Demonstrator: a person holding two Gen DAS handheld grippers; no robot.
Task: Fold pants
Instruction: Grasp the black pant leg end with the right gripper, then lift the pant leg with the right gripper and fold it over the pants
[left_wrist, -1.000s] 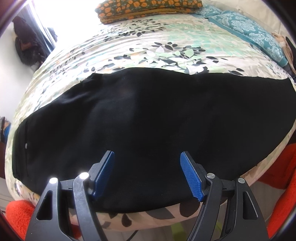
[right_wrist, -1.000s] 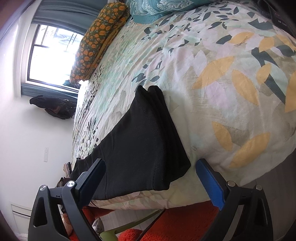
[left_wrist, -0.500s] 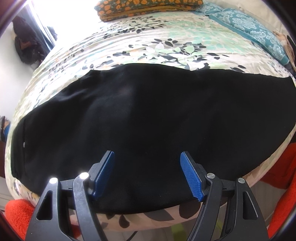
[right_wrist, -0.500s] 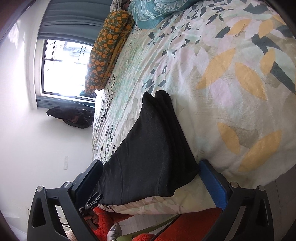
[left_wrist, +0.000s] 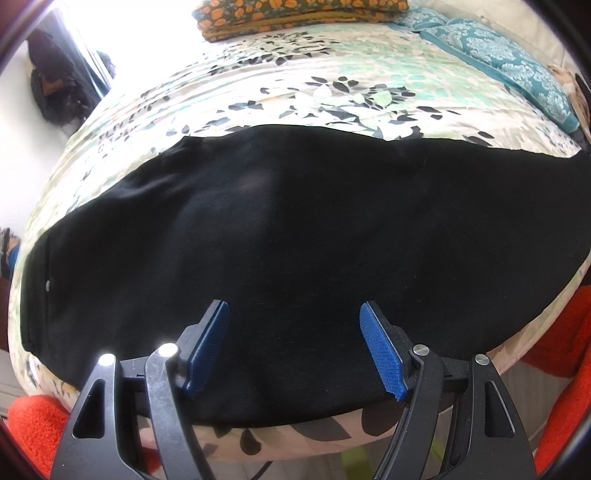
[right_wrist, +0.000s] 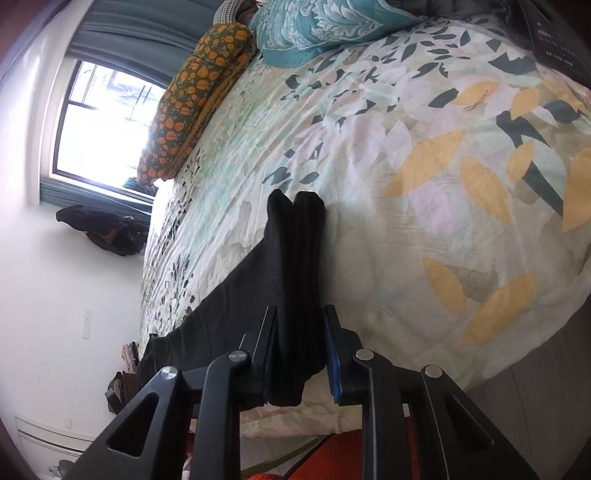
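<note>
Left wrist view: the black pants (left_wrist: 295, 240) lie spread lengthwise across a bed with a leaf-print bedspread (left_wrist: 295, 96), near its front edge, the waistband at the left. The left claw (left_wrist: 293, 343) hovers just above the cloth with its blue pads well apart, released and gripping nothing.

Right wrist view: the right claw (right_wrist: 300, 350) is closing on the bunched leg end of the pants (right_wrist: 291, 280), the dark fabric gathered between the jaws, which appear to press it from both sides. The rest of the garment trails away toward the window (right_wrist: 107, 122).

The step in hand looks like securing the leg end for a lengthwise fold. The next move likely calls for lifting that end and carrying it toward the waistband, keeping the layers aligned.
</note>
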